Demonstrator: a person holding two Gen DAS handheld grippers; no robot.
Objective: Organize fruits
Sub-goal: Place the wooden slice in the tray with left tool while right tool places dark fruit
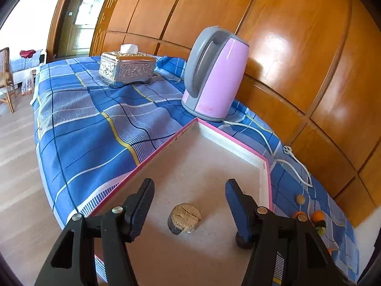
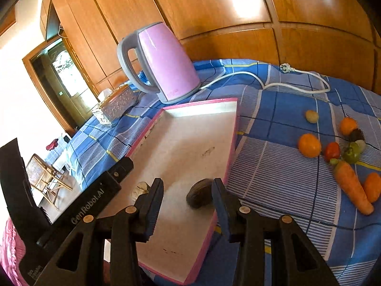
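Note:
A pink-rimmed tray (image 1: 228, 138) with a pale floor lies on the blue checked cloth. In the left wrist view a tan, cracked fruit piece (image 1: 185, 218) rests on the tray floor, and my left gripper (image 1: 189, 183) stands open above it without touching it. In the right wrist view a dark brown fruit (image 2: 200, 196) lies on the tray (image 2: 190, 143) close to the right finger of my right gripper (image 2: 187, 183). That gripper's left finger is well clear of the fruit, so it is open. The tan piece (image 2: 141, 189) shows beside the left tool's black housing (image 2: 95, 190).
Loose produce lies on the cloth right of the tray: two oranges (image 2: 309, 145), a red one (image 2: 332, 150), a green one (image 2: 352, 153), a carrot (image 2: 353, 187). A pink kettle (image 1: 214, 76) with a white cable (image 2: 262, 81) and a silver tissue box (image 1: 126, 68) stand behind. A wooden wall backs the table.

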